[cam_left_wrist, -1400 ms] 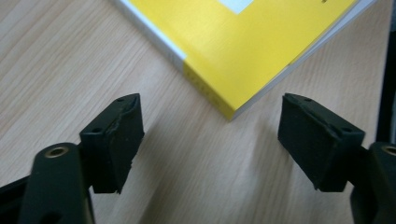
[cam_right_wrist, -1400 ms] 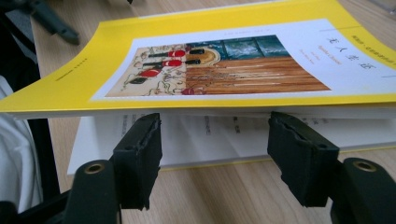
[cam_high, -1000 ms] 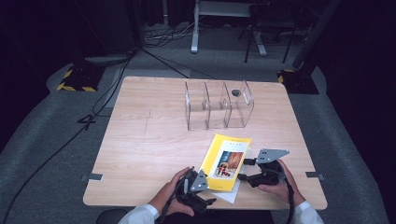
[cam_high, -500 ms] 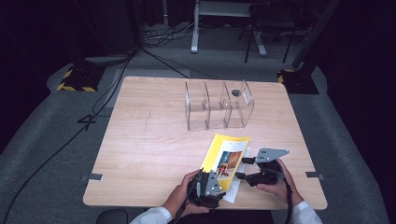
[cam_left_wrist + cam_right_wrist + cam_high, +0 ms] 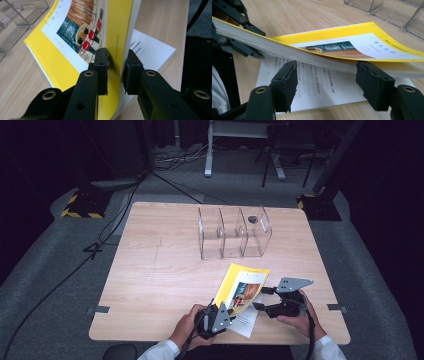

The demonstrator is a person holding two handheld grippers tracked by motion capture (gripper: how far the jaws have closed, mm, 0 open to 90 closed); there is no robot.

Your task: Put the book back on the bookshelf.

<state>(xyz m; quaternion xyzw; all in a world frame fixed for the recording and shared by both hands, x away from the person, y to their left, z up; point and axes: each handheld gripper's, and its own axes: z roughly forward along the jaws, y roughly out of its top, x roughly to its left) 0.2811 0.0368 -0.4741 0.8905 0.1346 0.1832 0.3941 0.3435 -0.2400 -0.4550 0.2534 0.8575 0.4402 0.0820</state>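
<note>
A yellow book (image 5: 243, 287) with a picture on its cover lies near the table's front edge, right of centre. My left gripper (image 5: 227, 312) is shut on its near end and holds the cover and a thick block of pages (image 5: 117, 37) raised, between the jaws of that gripper (image 5: 116, 65). A white printed page (image 5: 319, 87) stays flat below. My right gripper (image 5: 261, 298) stands open at the book's right side. Its jaws (image 5: 327, 80) are spread wide just under the raised pages (image 5: 362, 42), touching nothing.
A clear plastic rack (image 5: 235, 234) with three compartments stands upright at the middle back of the wooden table (image 5: 165, 270). A small dark object (image 5: 252, 219) shows at its right compartment. The person's hands hold both grippers at the front edge.
My left gripper has moved right to the book's near end and closed on it. The book's near part now stands raised off its bottom page. The right gripper has barely moved.
</note>
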